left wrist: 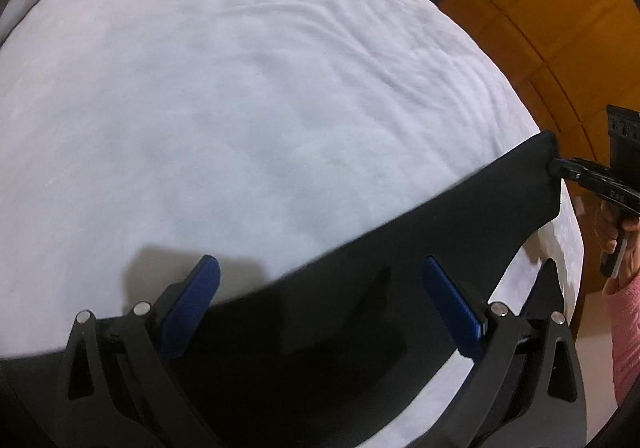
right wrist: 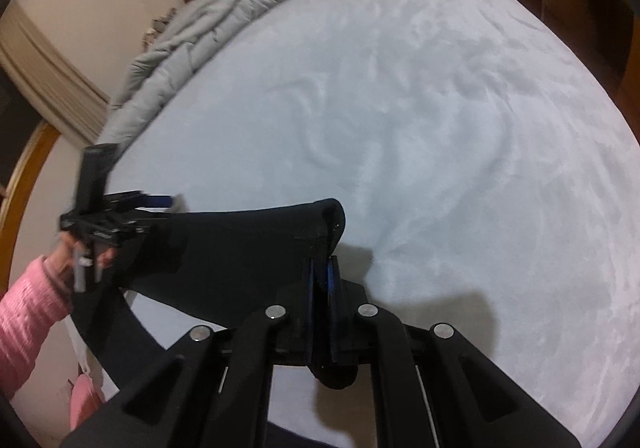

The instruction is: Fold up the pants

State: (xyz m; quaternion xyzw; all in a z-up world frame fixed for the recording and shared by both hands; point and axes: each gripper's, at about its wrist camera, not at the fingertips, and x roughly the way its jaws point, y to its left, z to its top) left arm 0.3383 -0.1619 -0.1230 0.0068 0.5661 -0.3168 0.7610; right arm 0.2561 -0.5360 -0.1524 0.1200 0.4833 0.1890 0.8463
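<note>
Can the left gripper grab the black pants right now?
Probably yes. The left gripper is open with the black pants right under its fingers, nothing in between. The right gripper already pinches one corner.

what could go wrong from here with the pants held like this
1. The right gripper is shut on only a small corner of the black pants; the fabric could slip out.
2. The left gripper is open over the cloth, holding nothing, so the pants hang from one point and may sag or twist.
3. Part of the pants lies near the edge of the white bed and could slide off.
</note>
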